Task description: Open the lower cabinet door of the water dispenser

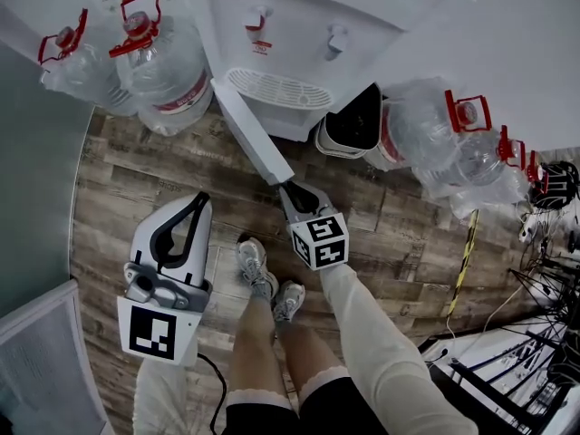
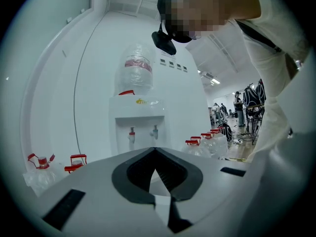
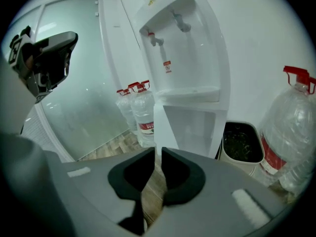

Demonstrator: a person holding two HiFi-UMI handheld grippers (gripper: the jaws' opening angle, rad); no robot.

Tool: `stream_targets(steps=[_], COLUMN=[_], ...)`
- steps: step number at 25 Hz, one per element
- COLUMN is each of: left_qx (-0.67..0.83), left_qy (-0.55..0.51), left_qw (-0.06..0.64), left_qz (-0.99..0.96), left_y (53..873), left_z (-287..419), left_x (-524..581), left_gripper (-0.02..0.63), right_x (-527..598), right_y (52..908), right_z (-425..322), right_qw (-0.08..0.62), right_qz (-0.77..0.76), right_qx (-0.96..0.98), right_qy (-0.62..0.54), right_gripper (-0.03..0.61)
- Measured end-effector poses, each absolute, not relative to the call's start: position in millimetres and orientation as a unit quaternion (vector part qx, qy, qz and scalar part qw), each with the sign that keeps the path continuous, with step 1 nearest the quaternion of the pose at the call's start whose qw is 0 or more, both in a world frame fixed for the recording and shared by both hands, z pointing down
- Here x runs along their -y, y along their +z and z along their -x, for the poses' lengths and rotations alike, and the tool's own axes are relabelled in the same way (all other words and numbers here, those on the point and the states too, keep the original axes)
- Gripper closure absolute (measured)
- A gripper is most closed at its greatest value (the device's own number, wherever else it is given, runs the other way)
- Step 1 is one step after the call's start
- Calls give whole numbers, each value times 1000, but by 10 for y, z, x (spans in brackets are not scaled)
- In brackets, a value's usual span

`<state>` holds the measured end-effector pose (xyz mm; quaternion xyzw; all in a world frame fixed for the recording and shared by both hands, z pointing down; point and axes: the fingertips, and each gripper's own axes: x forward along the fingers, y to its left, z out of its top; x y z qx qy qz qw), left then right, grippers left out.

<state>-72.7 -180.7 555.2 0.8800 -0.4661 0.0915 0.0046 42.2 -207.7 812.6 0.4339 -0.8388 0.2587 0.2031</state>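
Observation:
The white water dispenser [image 1: 299, 25] stands against the wall at the top of the head view. Its lower cabinet door [image 1: 254, 130] is swung out towards me, and the empty white compartment [image 3: 195, 127] shows behind it. My right gripper [image 1: 290, 188] is at the door's free edge. In the right gripper view its jaws [image 3: 158, 149] are nearly together, with the edge of the door [image 3: 162, 125] pinched at their tips. My left gripper [image 1: 201, 198] hangs off to the left above the floor, shut and holding nothing. In its own view the left gripper [image 2: 155, 149] points at the dispenser [image 2: 140, 117].
Large water bottles with red handles stand left [image 1: 159, 62] and right [image 1: 426, 134] of the dispenser. A white bin [image 1: 349, 120] sits beside the open compartment. My shoes [image 1: 267, 284] are on the wooden floor below the door. Cables and stands [image 1: 544, 270] crowd the right side.

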Motion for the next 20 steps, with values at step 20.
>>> stream_targets(steps=[20], left_qx=[478], left_qy=[99], left_qw=[1], left_qz=[-873], left_y=[4202], left_z=[386], left_x=[1425], left_gripper=[614], right_x=[1662], right_y=[5478], right_z=[-886], right_qw=[92], right_qz=[-446], right_qx=[877], right_qy=[155], right_gripper=[571])
